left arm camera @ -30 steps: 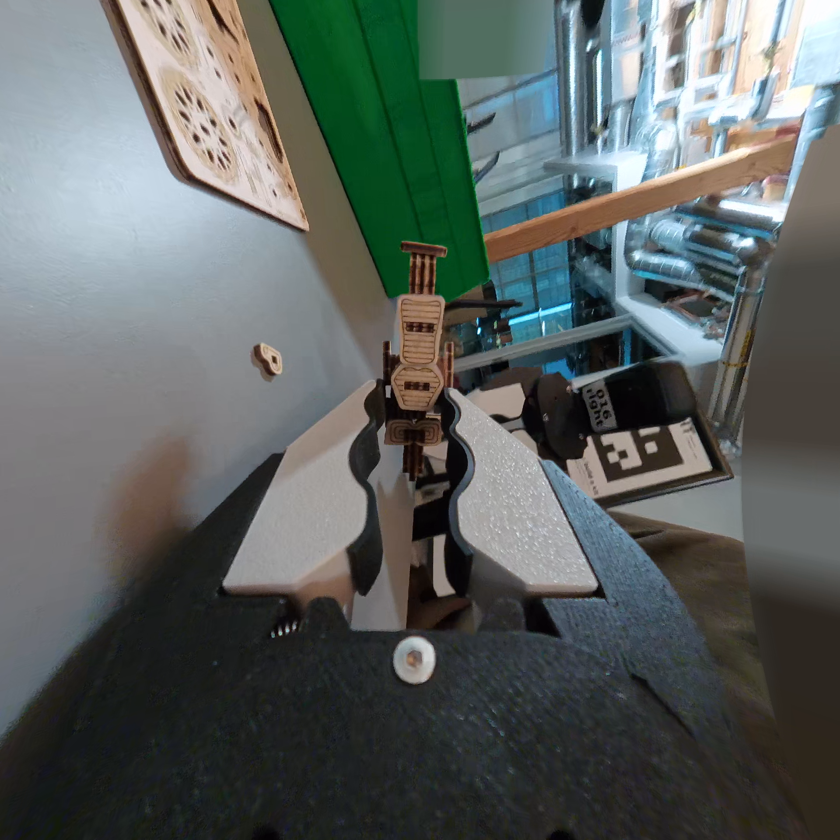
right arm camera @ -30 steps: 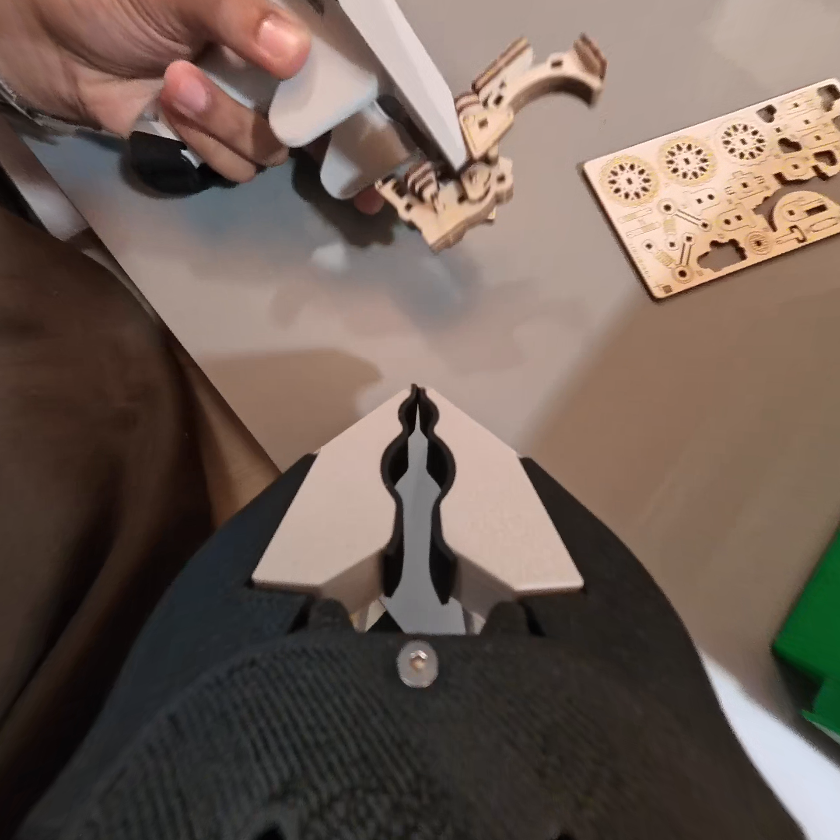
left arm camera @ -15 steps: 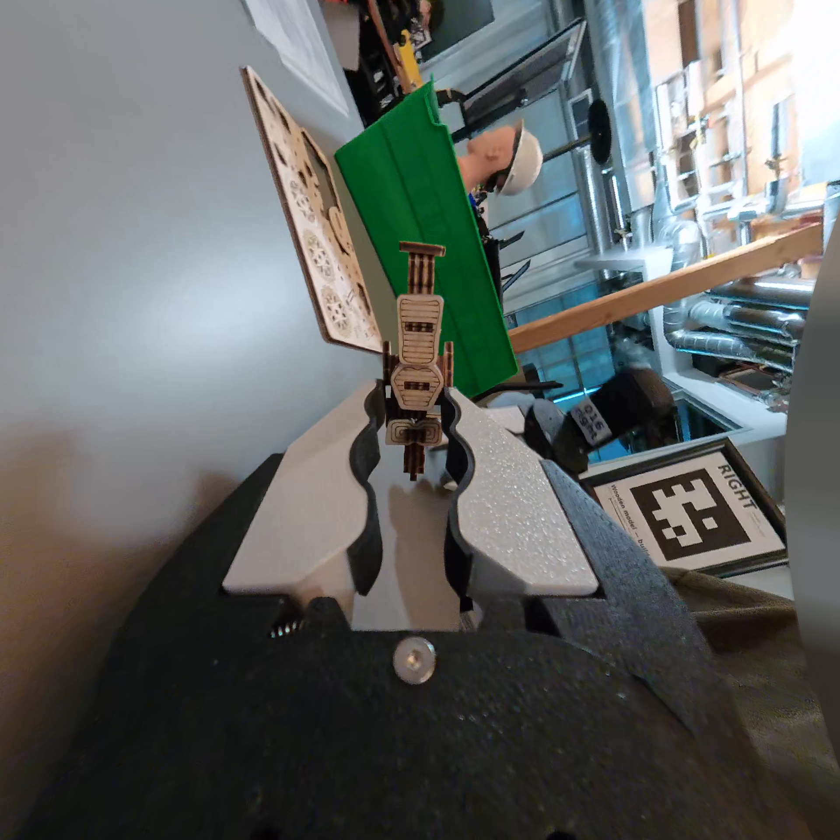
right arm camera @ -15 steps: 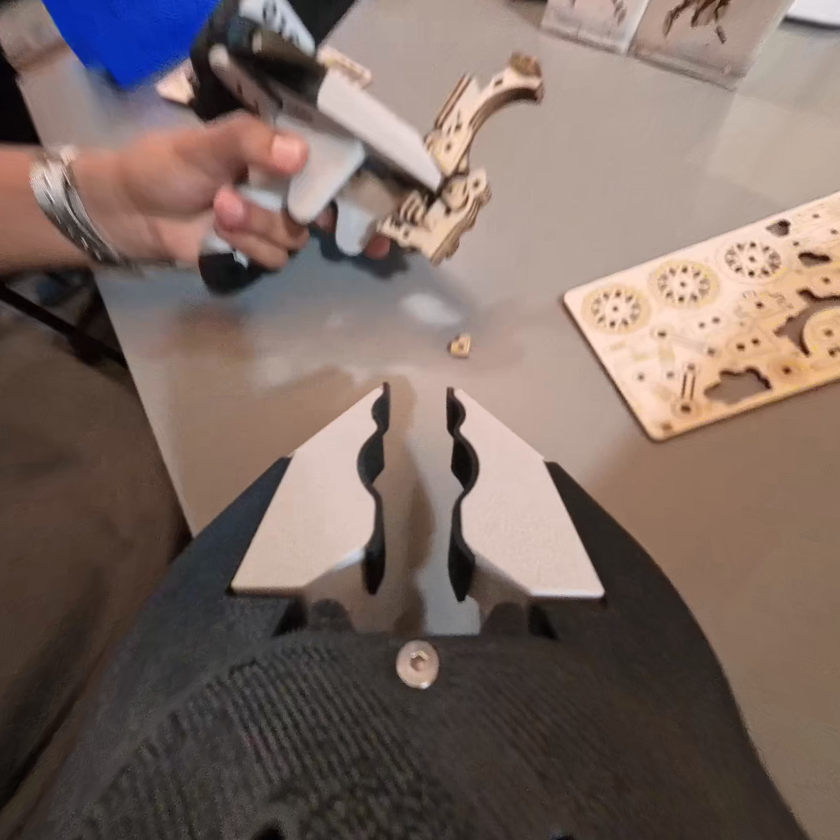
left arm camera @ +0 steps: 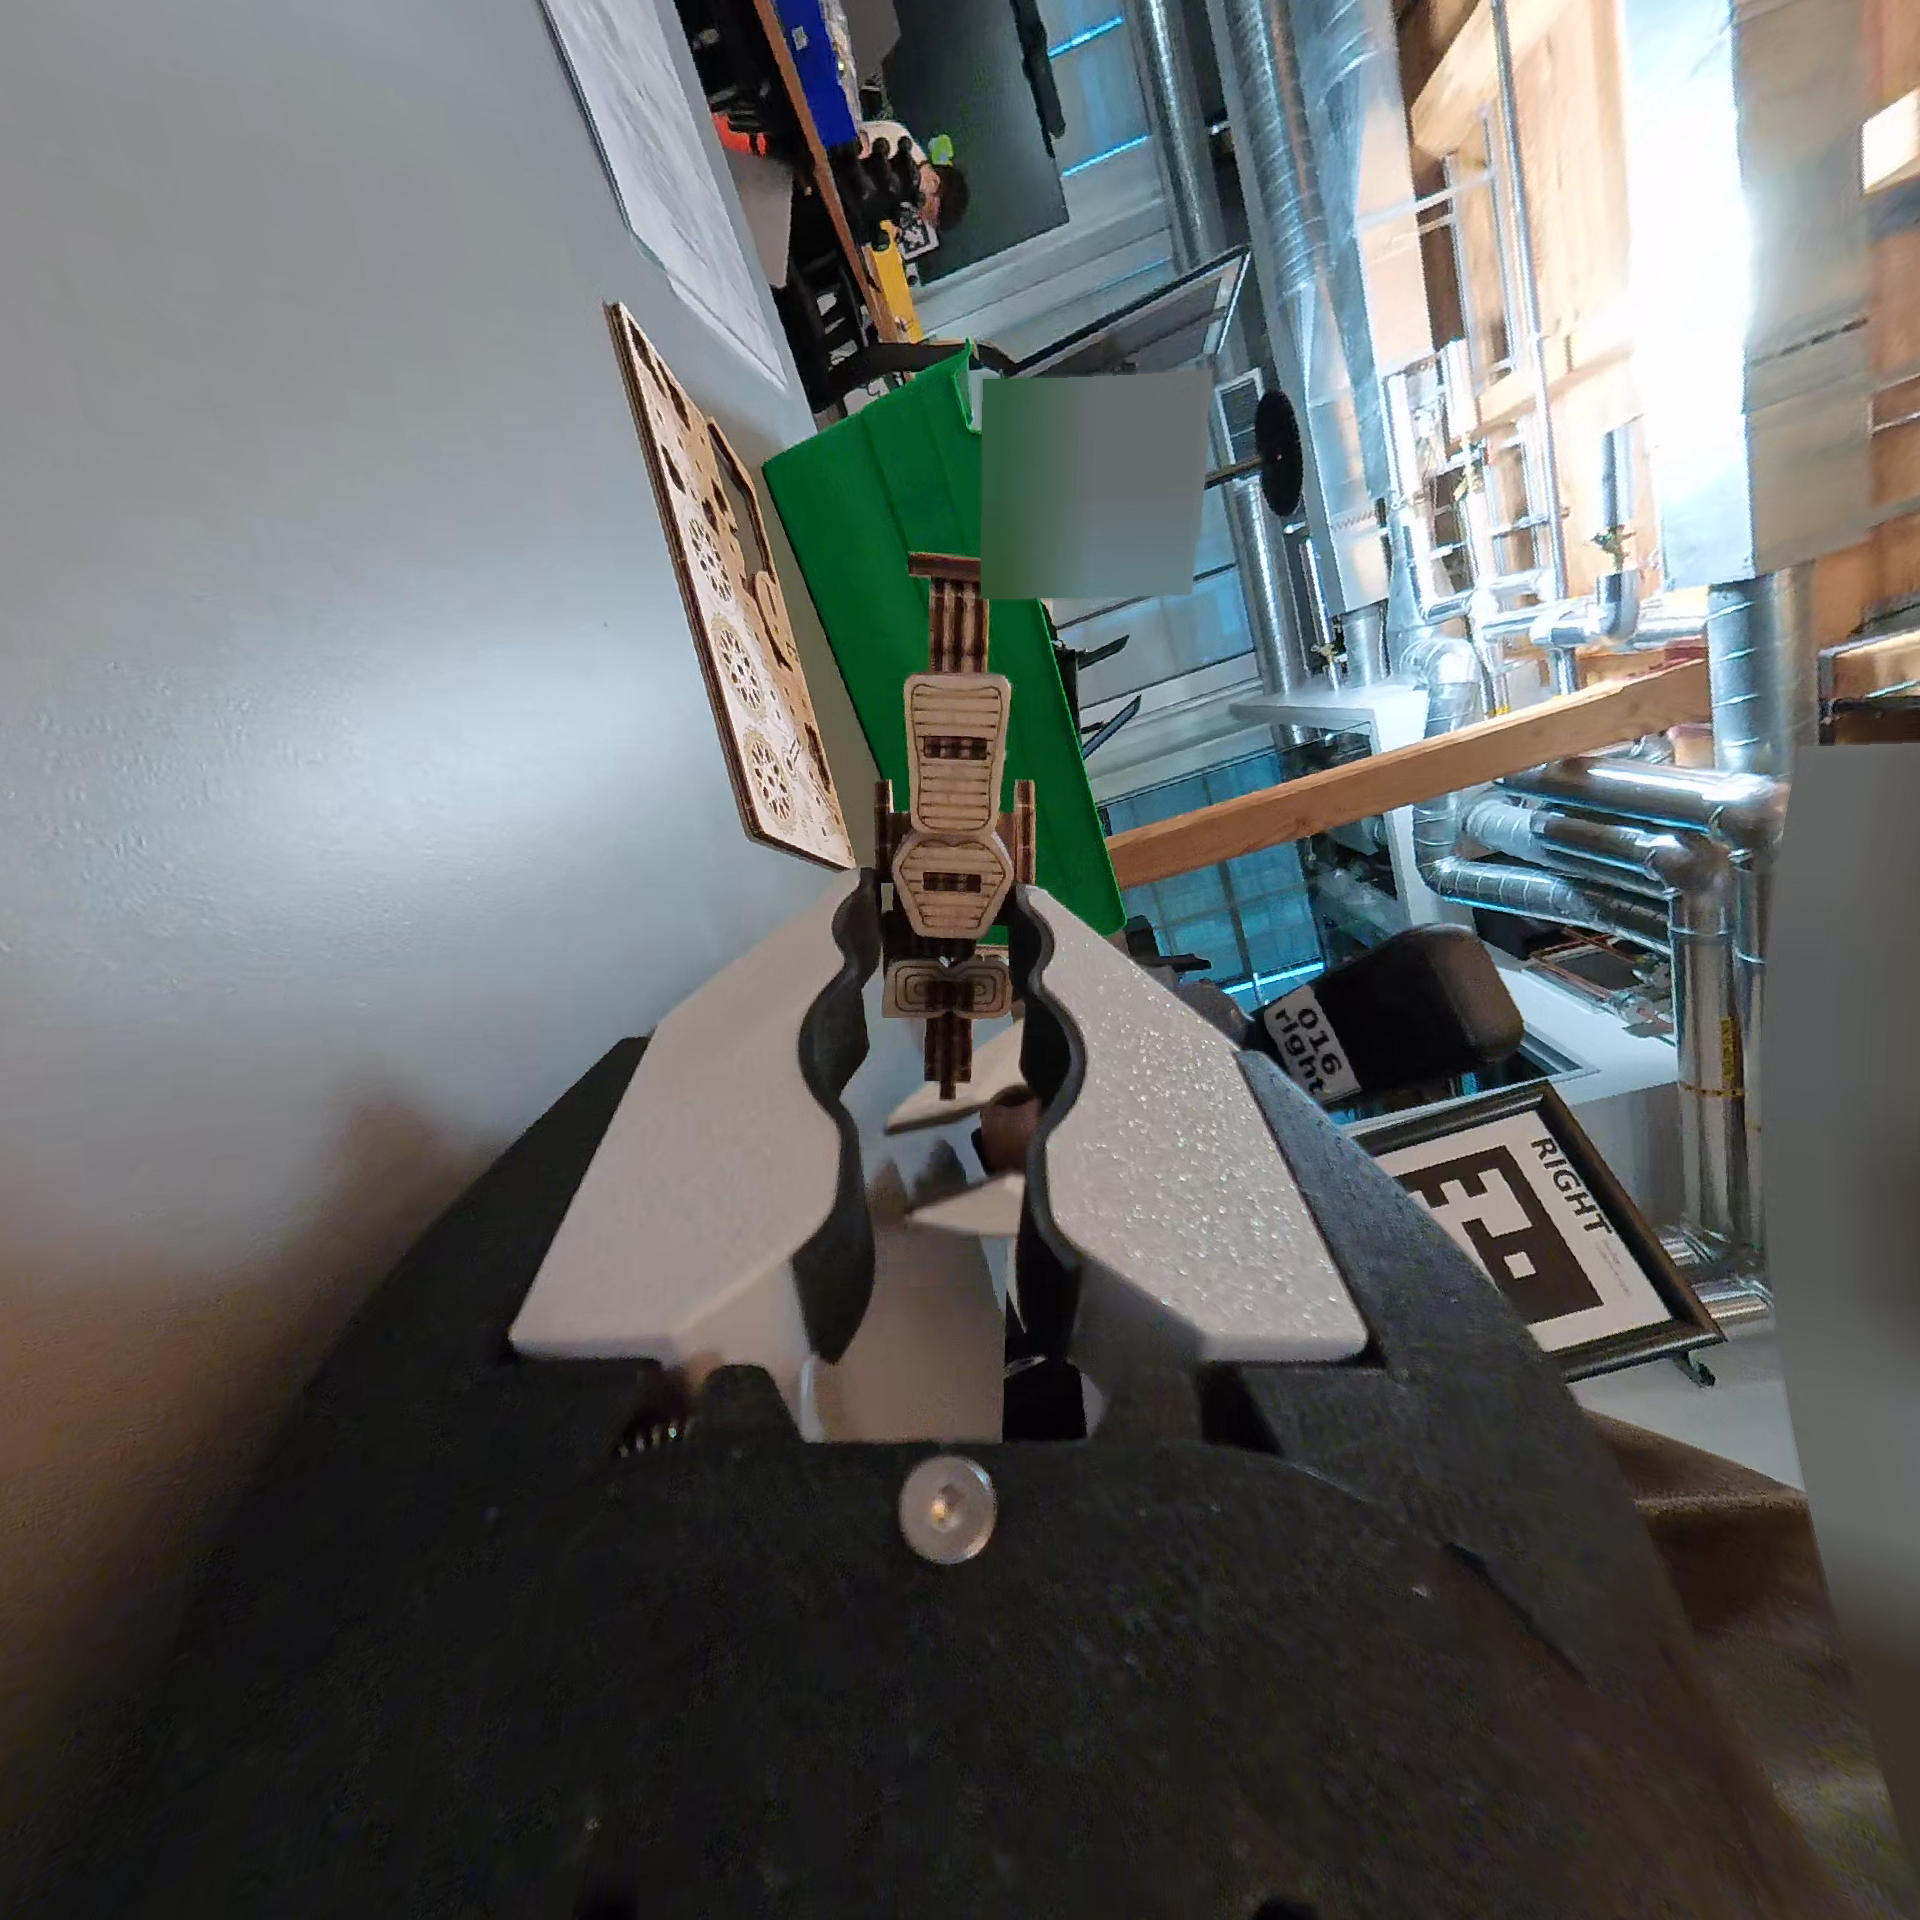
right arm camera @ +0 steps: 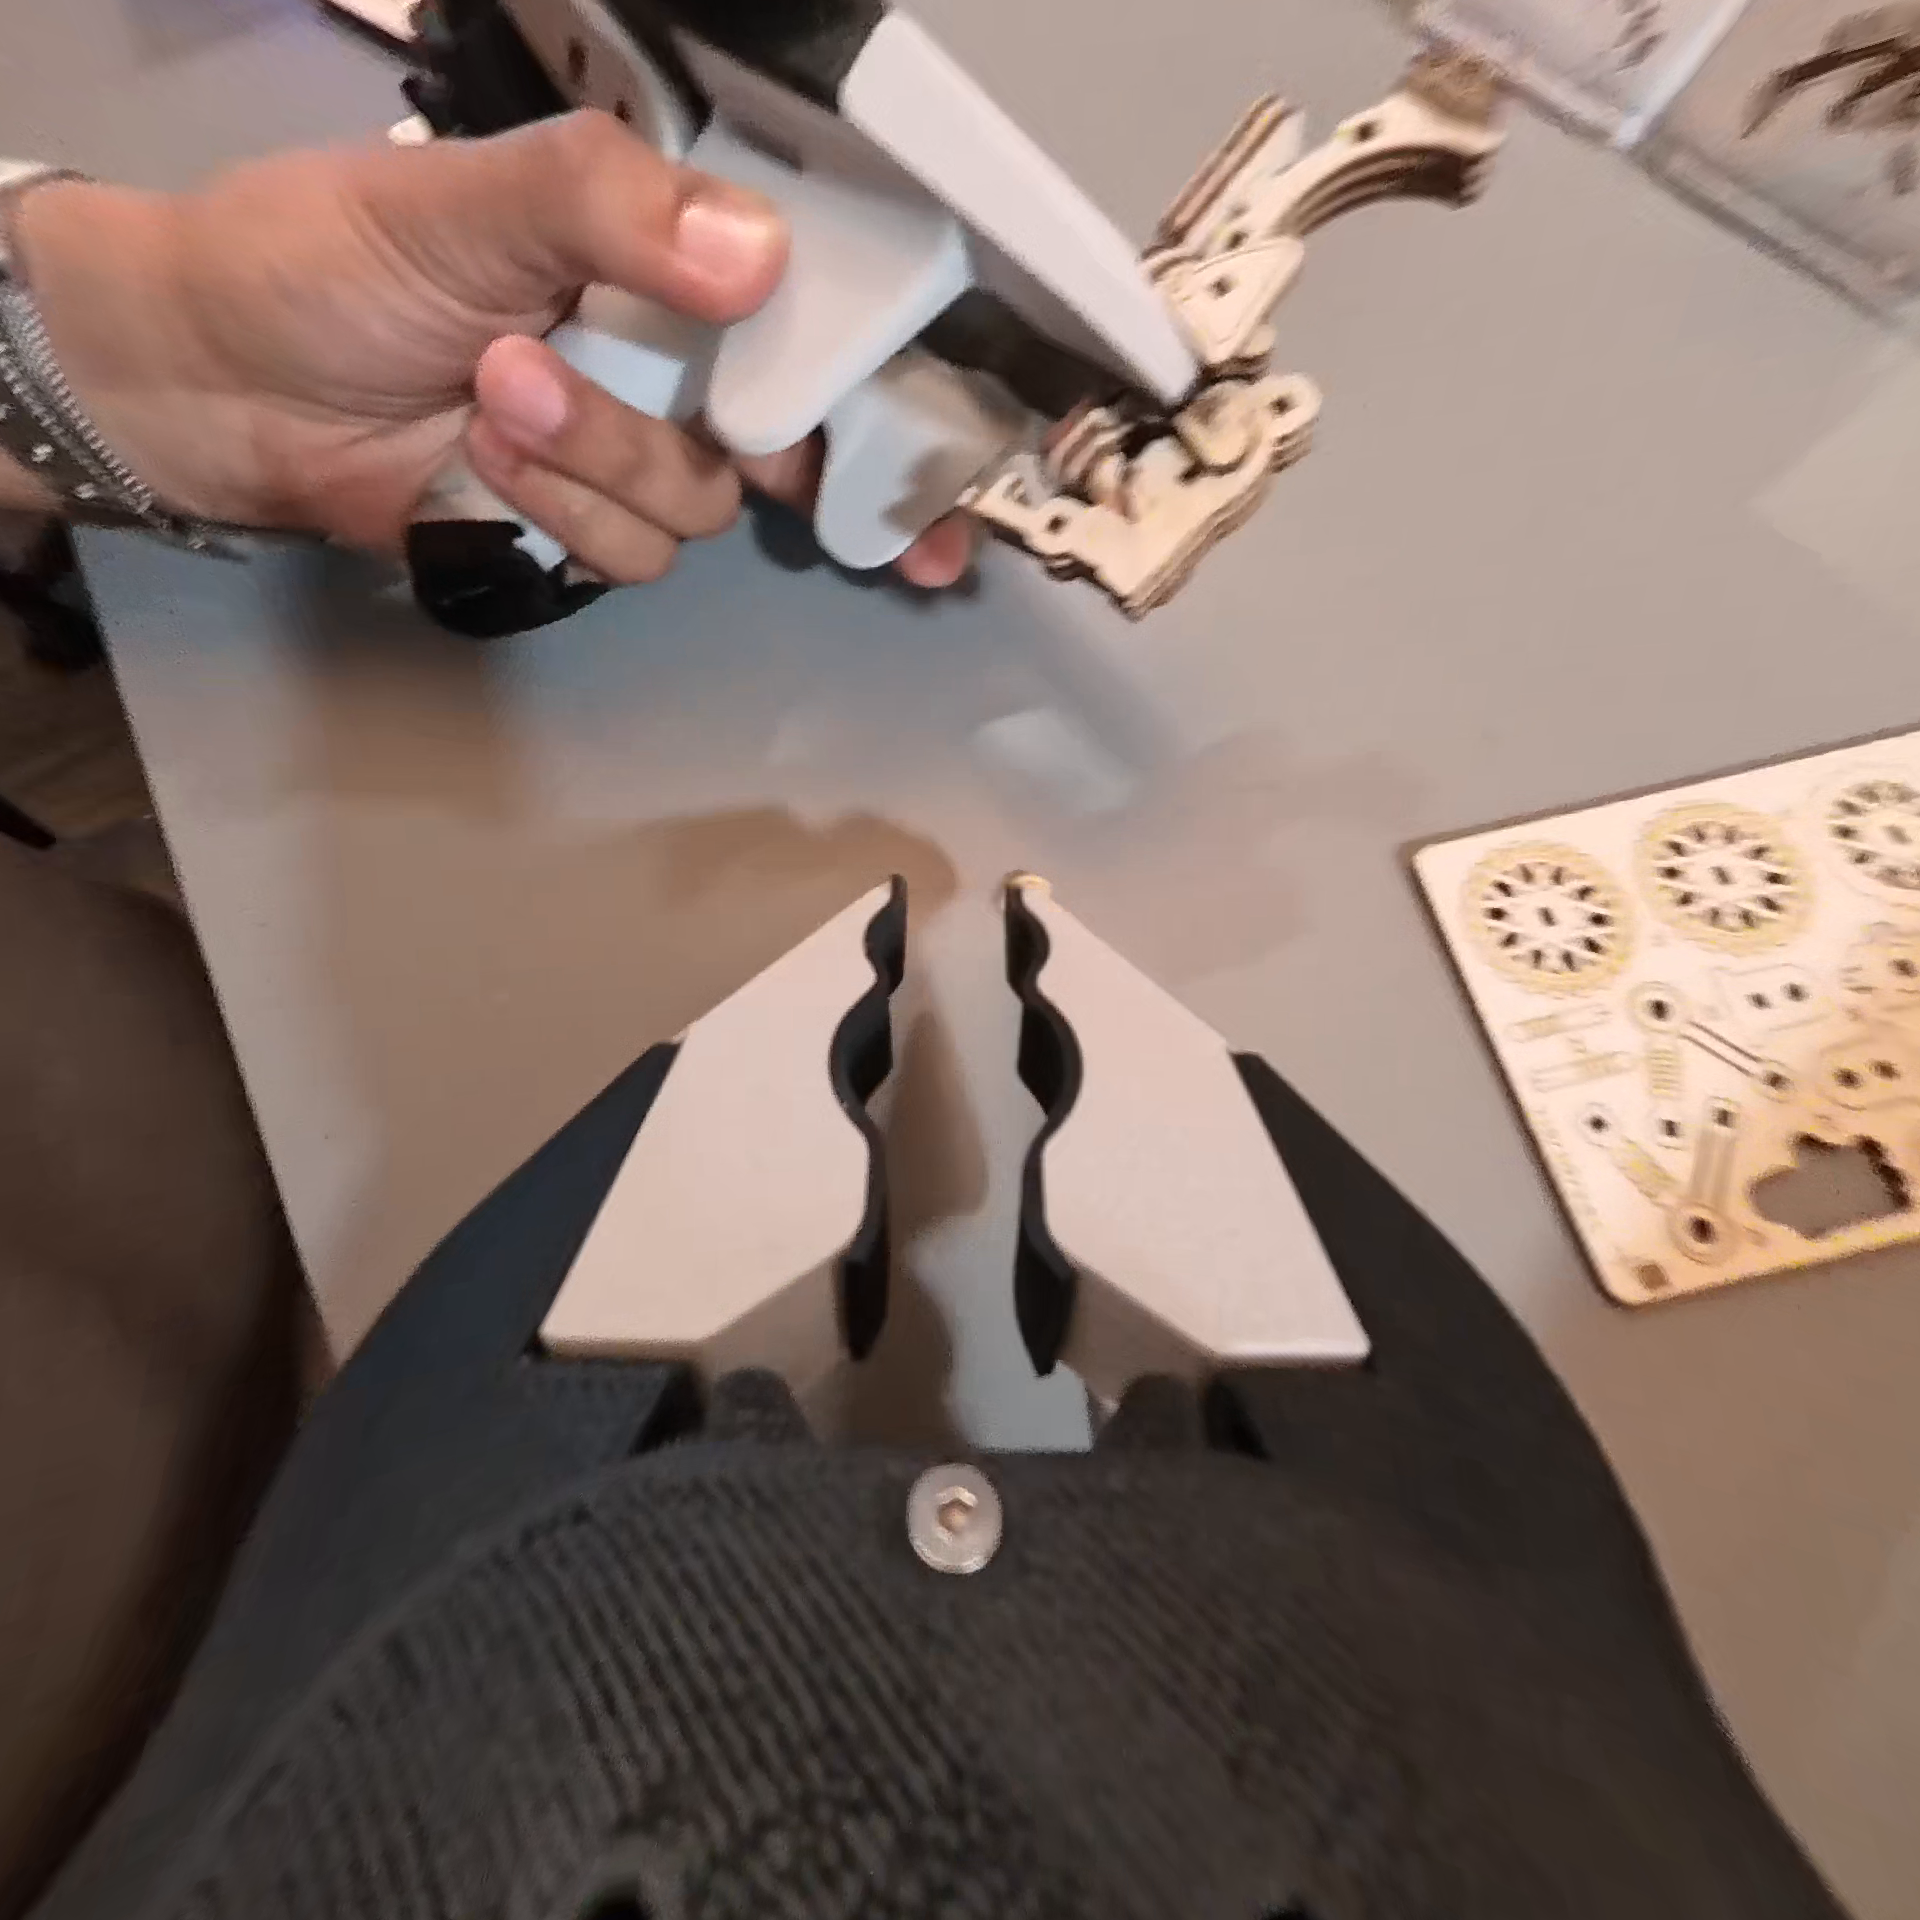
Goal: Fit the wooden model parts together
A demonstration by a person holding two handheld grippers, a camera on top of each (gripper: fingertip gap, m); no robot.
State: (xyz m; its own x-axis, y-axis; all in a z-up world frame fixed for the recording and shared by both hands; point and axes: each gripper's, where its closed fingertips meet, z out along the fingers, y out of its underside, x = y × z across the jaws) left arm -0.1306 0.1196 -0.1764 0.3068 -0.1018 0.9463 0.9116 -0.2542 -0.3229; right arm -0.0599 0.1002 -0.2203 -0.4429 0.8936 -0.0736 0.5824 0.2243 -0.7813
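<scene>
My left gripper [left arm camera: 940, 904] is shut on a partly built wooden model [left arm camera: 951, 862], which stands up from its fingertips. In the right wrist view a hand [right arm camera: 364, 343] holds that left gripper [right arm camera: 1174, 400] above the grey table [right arm camera: 520, 779], with the model [right arm camera: 1195, 488] hanging at its tip. My right gripper [right arm camera: 956, 888] is open and empty, low over the table below the model. A small wooden piece [right arm camera: 1029, 881] peeks out at its right fingertip, mostly hidden. The right gripper's fingers [left arm camera: 935, 1112] show between the left jaws.
A laser-cut wooden parts sheet [right arm camera: 1714, 1039] lies on the table to the right; it also shows in the left wrist view [left arm camera: 727, 623]. A green bin [left arm camera: 935, 675] stands past it. Framed cards [right arm camera: 1714, 104] stand at the far edge. The table's near edge runs along the left. Left tips to right tips: about 9 cm.
My right gripper has gone from shut to open and has moved forward up to the small wooden piece. The left gripper, still holding the model, has turned and now sits closer above the right one.
</scene>
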